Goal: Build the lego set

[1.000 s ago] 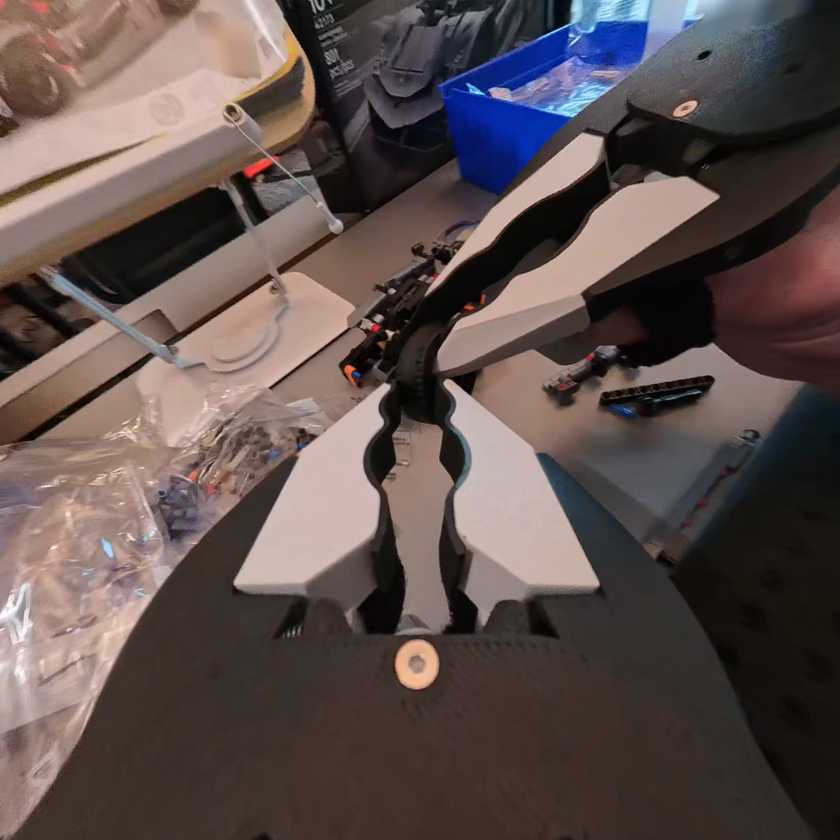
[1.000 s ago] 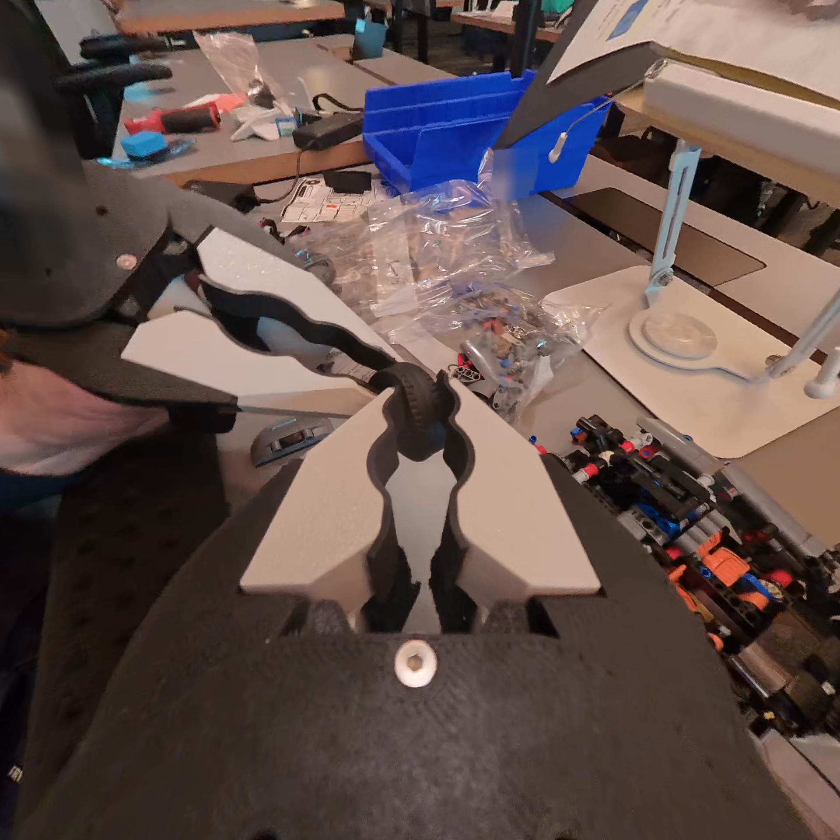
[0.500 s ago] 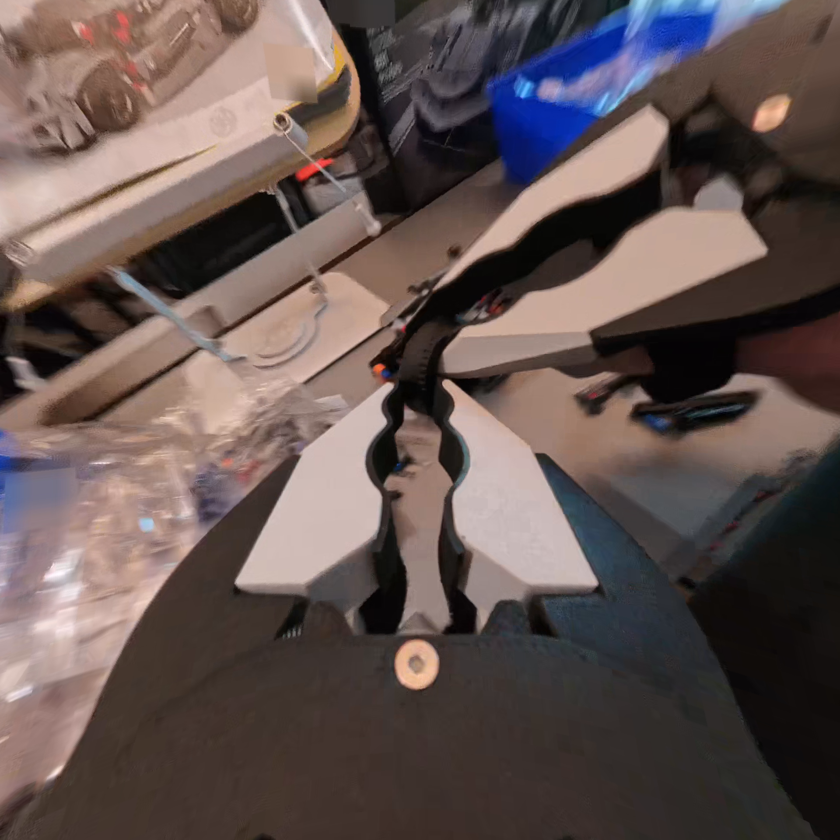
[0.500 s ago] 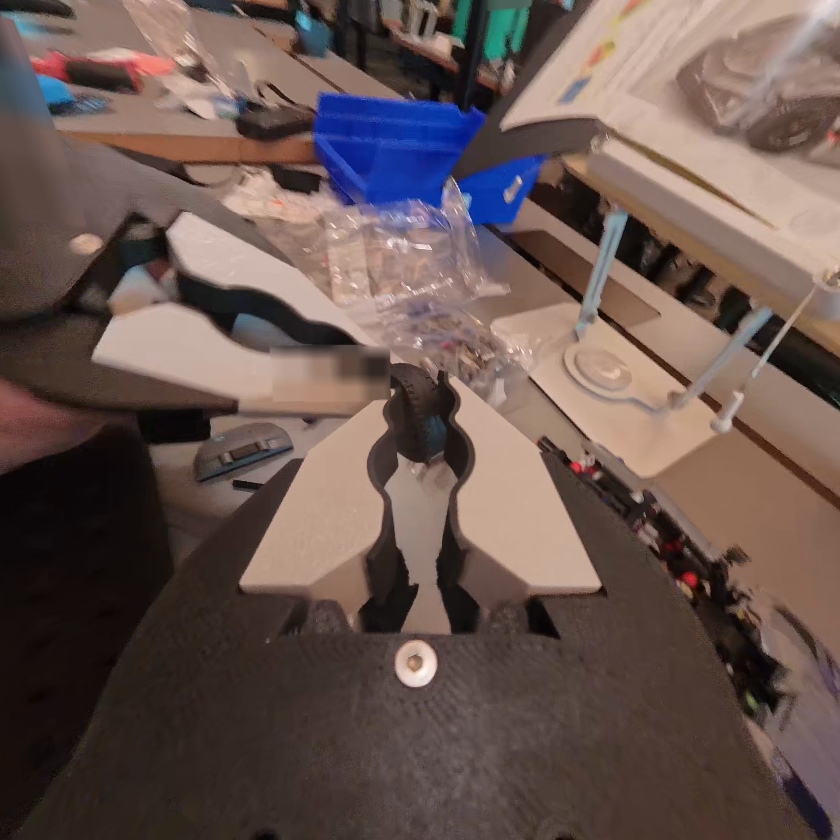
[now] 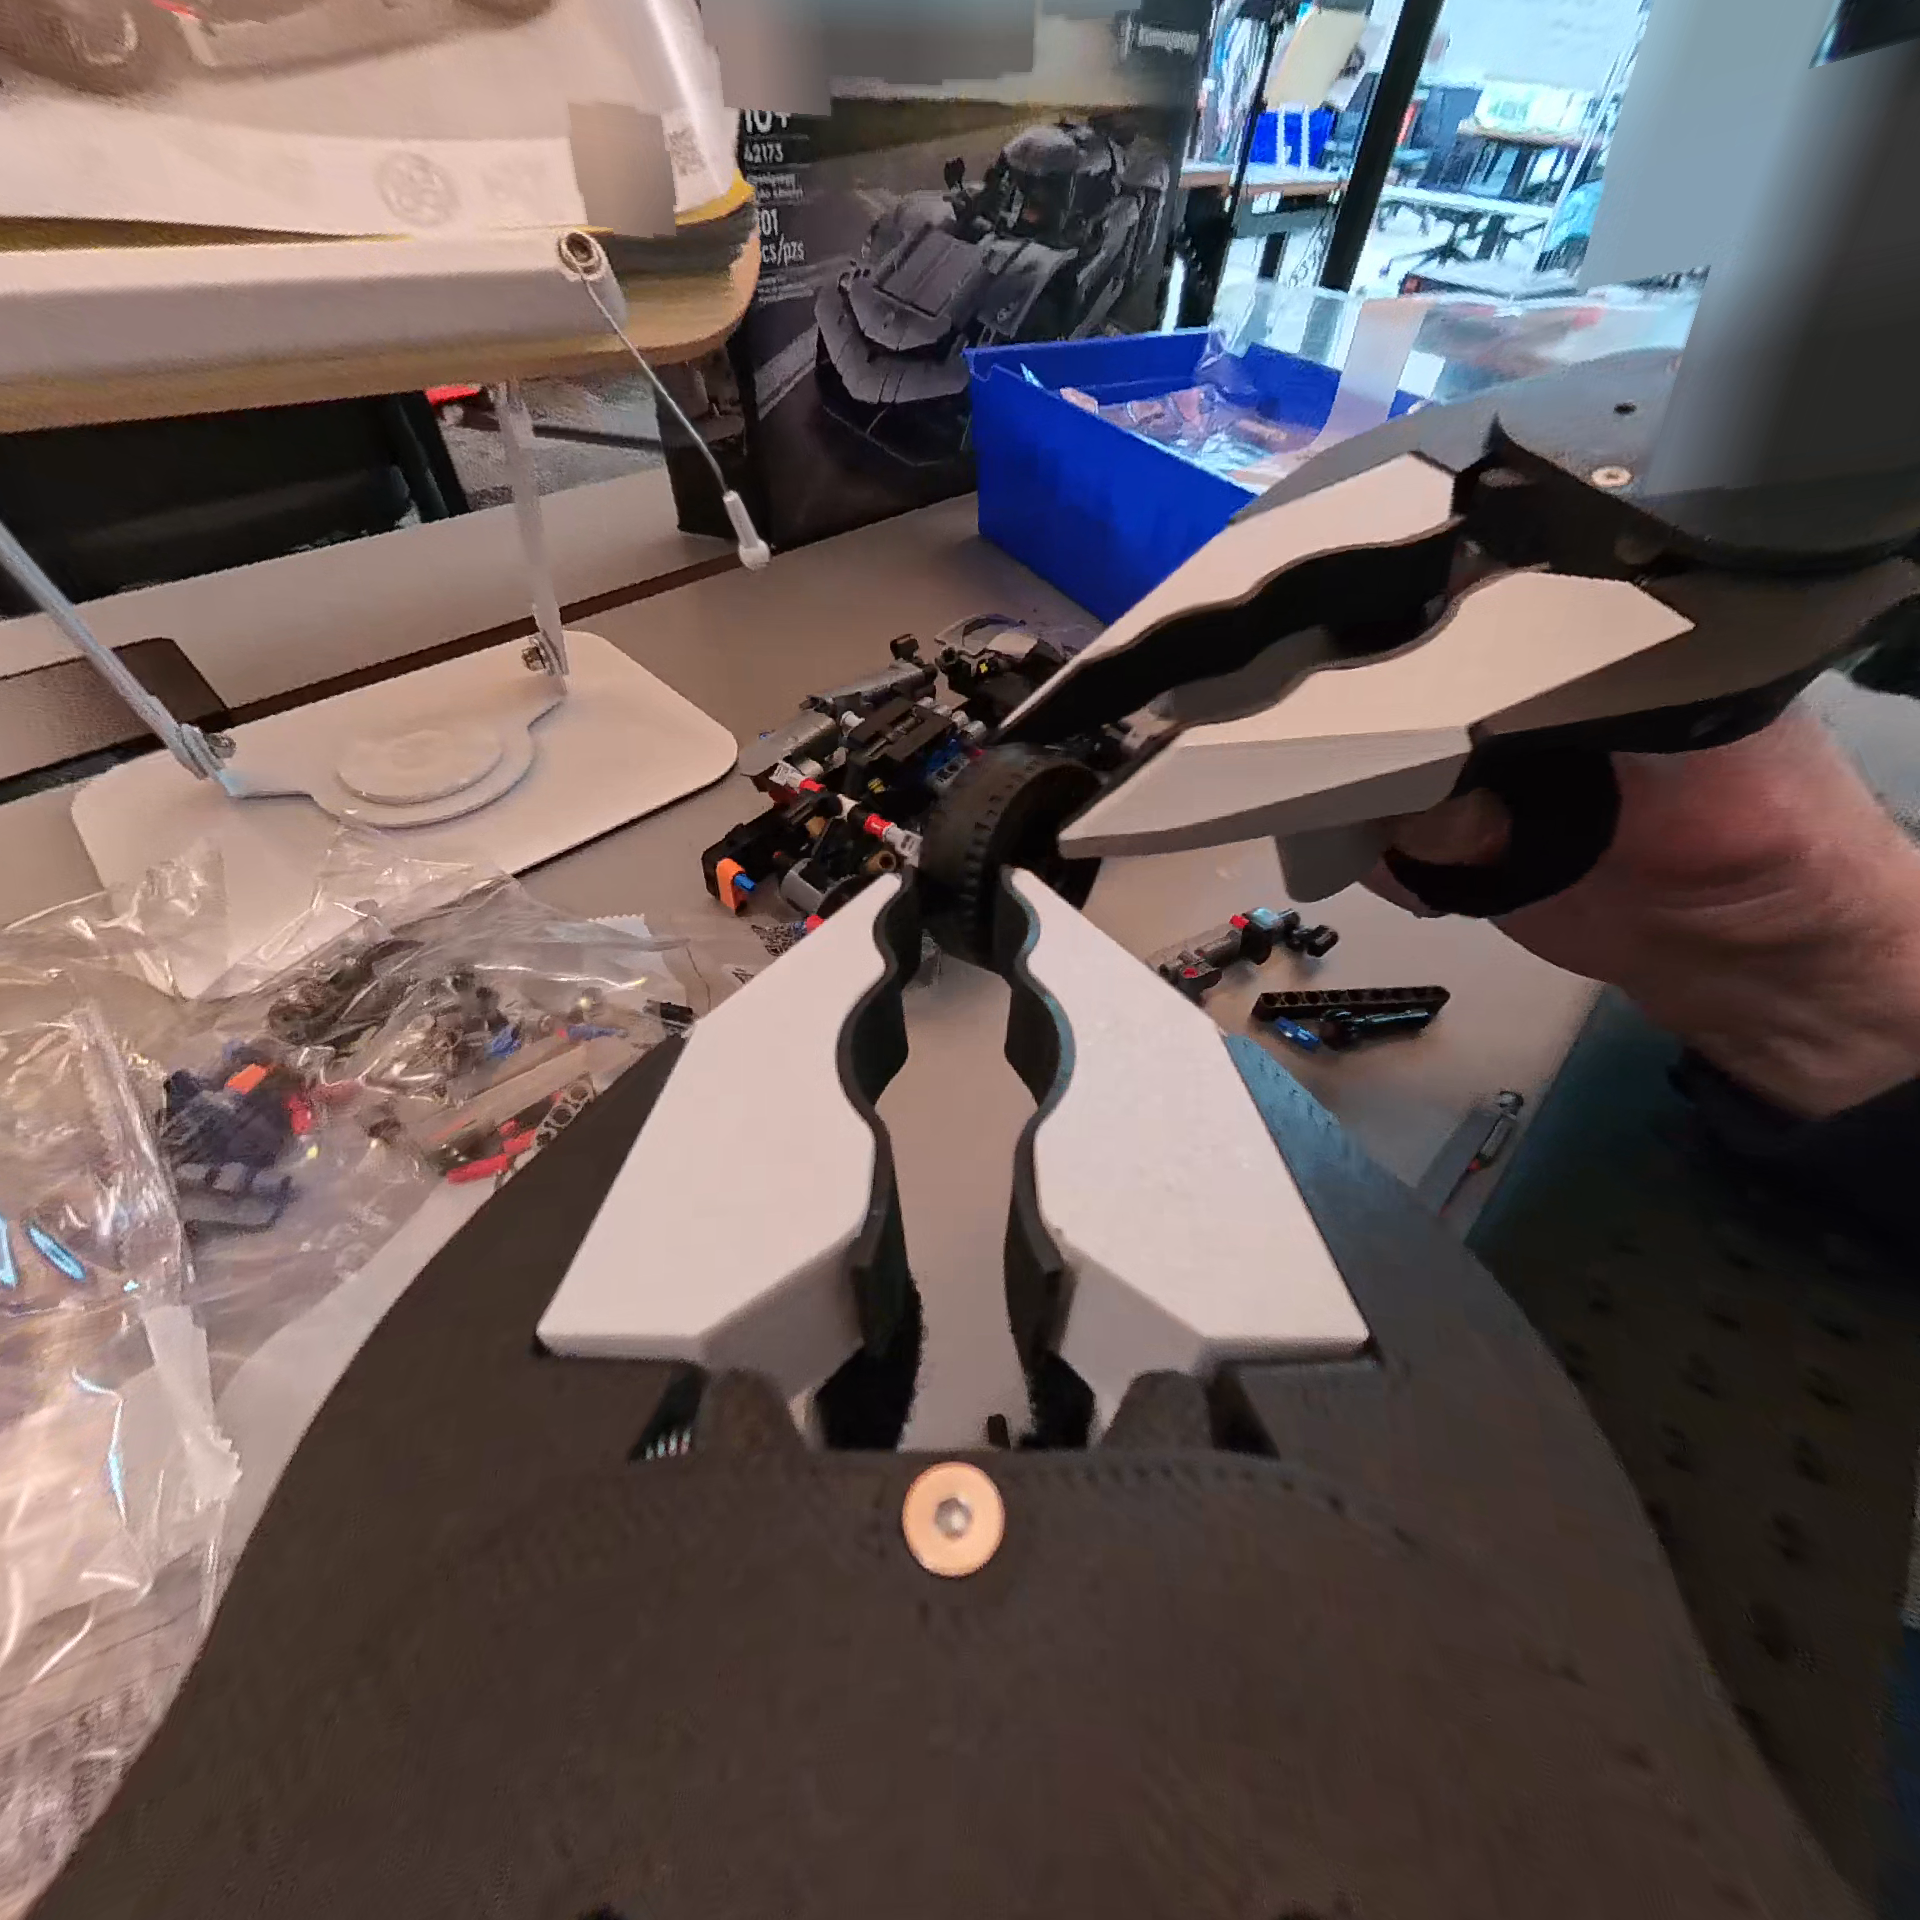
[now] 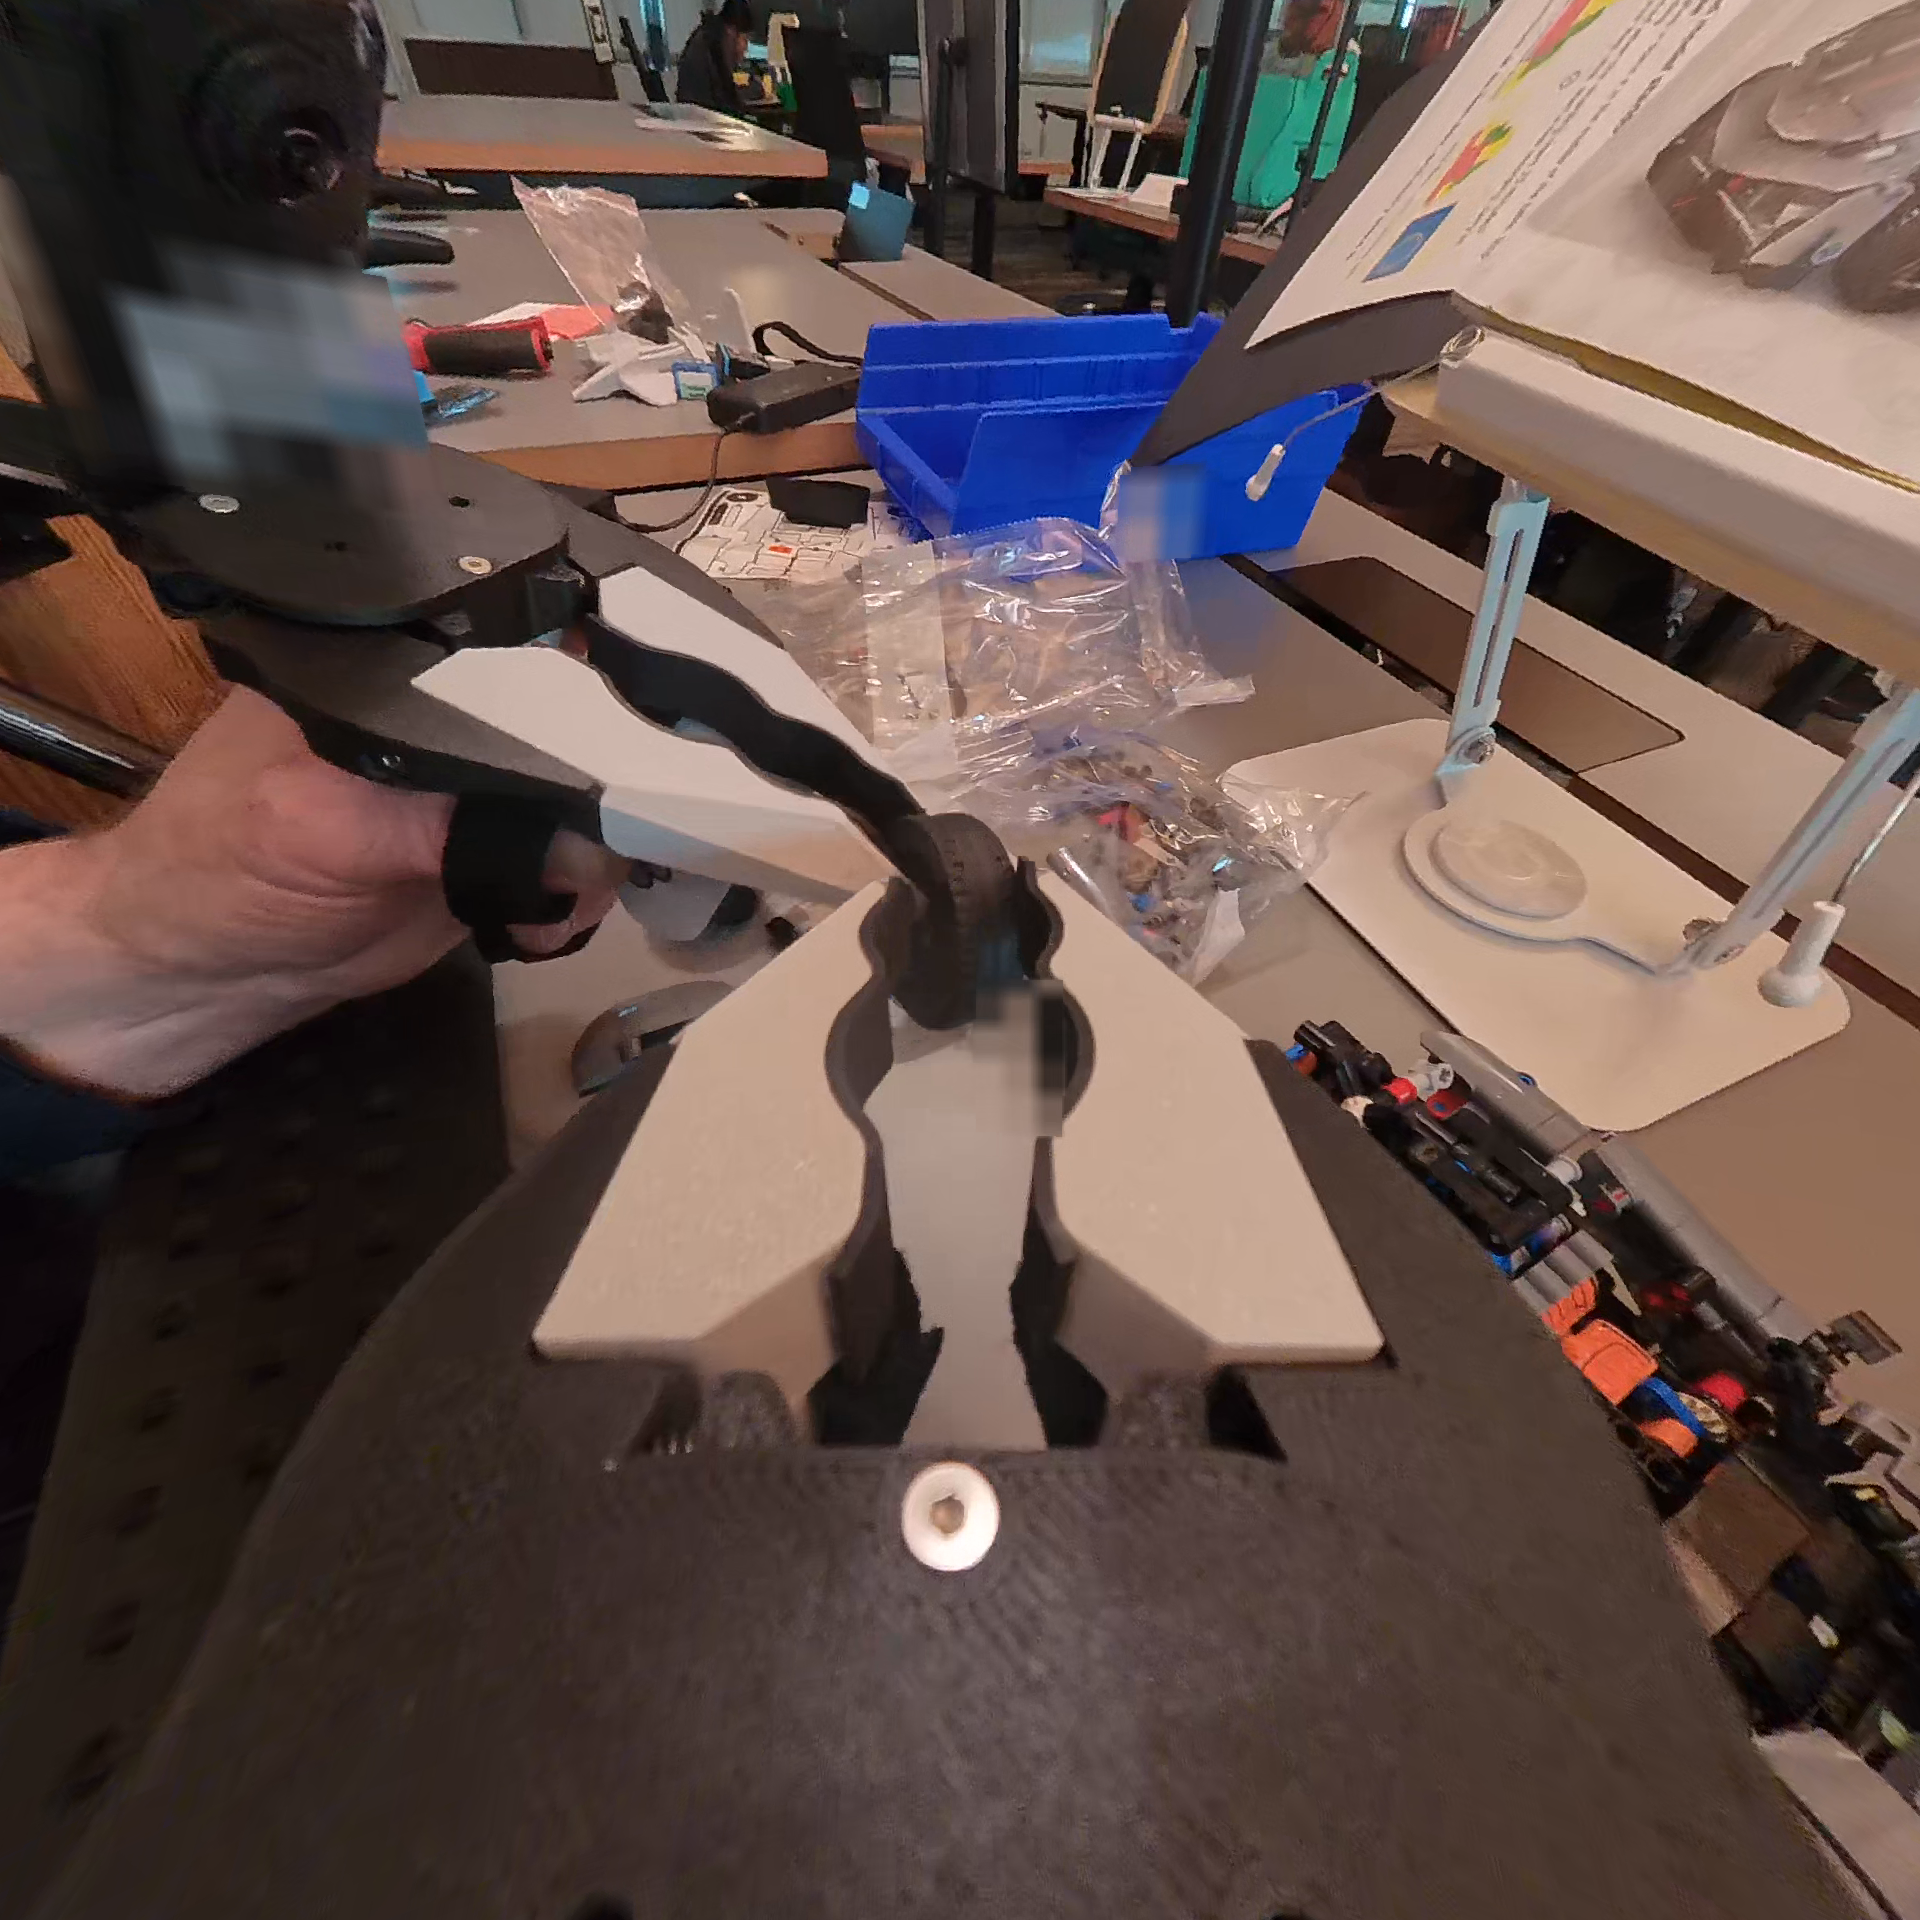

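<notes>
A small black wheel [image 5: 977, 842] is pinched between the tips of my left gripper [image 5: 964, 902], held above the table. My right gripper [image 5: 1039, 784] comes in from the right and closes on the same wheel. In the right wrist view the wheel [image 6: 951, 920] sits between the tips of my right gripper [image 6: 961, 914], and my left gripper [image 6: 899, 842] reaches it from the left. The partly built dark car model [image 5: 862, 769] lies on the table just behind the wheel; it shows at the lower right in the right wrist view [image 6: 1507, 1174].
Clear bags of loose parts [image 5: 343, 1039] [image 6: 1132, 842] lie beside the model. A white booklet stand [image 5: 416, 758] [image 6: 1538, 914] holds the open instructions. A blue bin [image 5: 1091, 488] [image 6: 1039, 436] and the set's box [image 5: 935, 260] stand behind. A small assembly [image 5: 1247, 935] and black beam [image 5: 1351, 1008] lie at right. The tips of both grippers are at nearly the same place.
Both grippers kept hold of the wheel and stayed together. Both views swung and tilted upward, so more of the room behind shows now. The blur of half a second ago has gone.
</notes>
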